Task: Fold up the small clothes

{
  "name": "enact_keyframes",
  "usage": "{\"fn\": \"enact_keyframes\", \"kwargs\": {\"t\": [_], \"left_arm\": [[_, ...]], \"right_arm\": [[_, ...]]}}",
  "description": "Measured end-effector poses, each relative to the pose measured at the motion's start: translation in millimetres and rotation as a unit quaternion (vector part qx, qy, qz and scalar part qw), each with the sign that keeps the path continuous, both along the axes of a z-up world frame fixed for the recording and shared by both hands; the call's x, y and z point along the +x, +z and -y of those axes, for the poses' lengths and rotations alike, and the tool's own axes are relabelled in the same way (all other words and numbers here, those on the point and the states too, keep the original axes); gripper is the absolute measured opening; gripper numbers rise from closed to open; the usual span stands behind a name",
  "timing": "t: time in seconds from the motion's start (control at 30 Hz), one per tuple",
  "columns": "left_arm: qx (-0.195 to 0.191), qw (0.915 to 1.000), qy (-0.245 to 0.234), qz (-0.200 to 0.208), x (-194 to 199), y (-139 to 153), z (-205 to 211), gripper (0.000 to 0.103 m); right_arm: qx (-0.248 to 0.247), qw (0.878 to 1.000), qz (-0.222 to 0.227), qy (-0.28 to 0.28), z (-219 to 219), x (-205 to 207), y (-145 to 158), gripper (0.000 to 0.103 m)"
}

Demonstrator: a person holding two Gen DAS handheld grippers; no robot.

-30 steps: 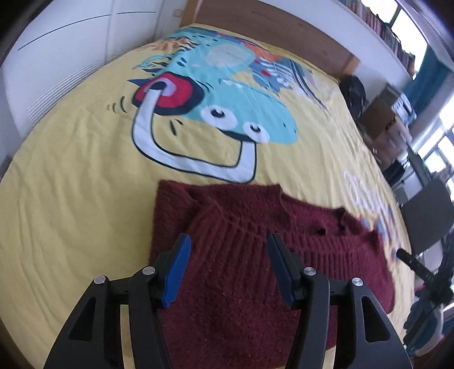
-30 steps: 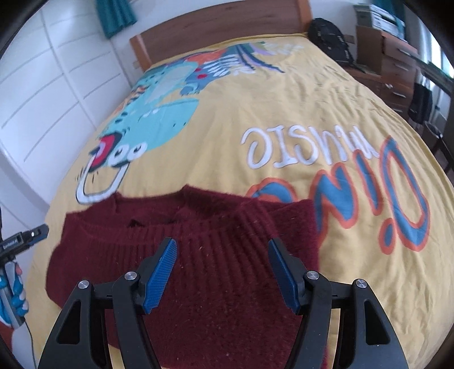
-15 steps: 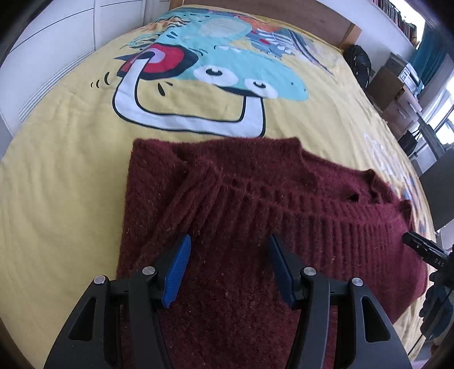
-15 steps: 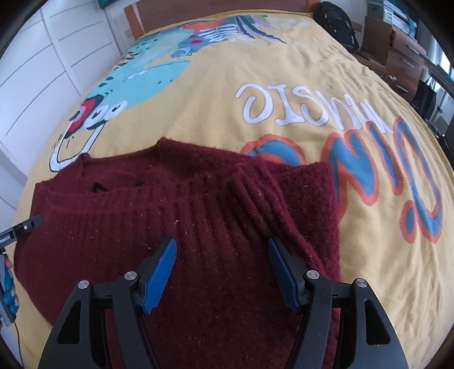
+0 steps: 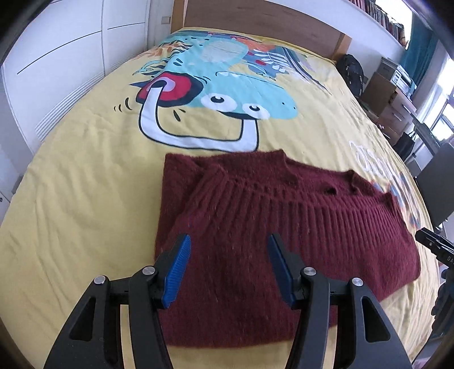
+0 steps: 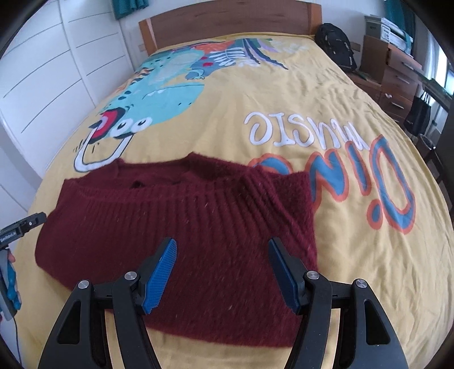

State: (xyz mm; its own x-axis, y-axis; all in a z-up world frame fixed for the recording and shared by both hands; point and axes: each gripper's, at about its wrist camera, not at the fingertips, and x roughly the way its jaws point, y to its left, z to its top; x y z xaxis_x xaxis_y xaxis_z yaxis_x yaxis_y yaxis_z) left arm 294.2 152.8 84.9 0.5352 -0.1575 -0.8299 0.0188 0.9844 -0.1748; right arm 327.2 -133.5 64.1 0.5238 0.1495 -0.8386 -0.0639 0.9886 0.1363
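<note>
A dark red knitted sweater (image 5: 283, 227) lies folded on the yellow bed cover (image 5: 85, 184), its ribbed band running across the middle. My left gripper (image 5: 229, 238) hovers open over the sweater's left part, nothing between its blue pads. In the right wrist view the same sweater (image 6: 198, 221) spreads below my right gripper (image 6: 222, 241), which stands open over the right part, also holding nothing. Each gripper shows at the edge of the other's view: the right one (image 5: 434, 247) and the left one (image 6: 20, 230).
The bed cover carries a cartoon dinosaur print (image 5: 227, 93) and large lettering (image 6: 326, 147). A wooden headboard (image 6: 227, 22) and white wardrobe doors (image 6: 42, 71) stand behind and left. A black backpack (image 6: 337, 48) and wooden drawers (image 6: 397, 65) line the right side.
Both grippers leaned in close over the sweater half a second ago and have since drawn back from it. Jaw widths are unchanged and the sweater lies as before.
</note>
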Motion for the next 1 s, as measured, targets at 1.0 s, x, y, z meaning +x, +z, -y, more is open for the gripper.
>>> {"fn": "enact_keyframes", "kwargs": {"t": [1.0], "left_arm": [[-0.003,0.9985,-0.003,-0.055,-28.5,-46.3,5.7,0.057]], "right_arm": [[-0.005,0.999,-0.038,-0.026,33.5,-46.7,-40.6,0.069]]}}
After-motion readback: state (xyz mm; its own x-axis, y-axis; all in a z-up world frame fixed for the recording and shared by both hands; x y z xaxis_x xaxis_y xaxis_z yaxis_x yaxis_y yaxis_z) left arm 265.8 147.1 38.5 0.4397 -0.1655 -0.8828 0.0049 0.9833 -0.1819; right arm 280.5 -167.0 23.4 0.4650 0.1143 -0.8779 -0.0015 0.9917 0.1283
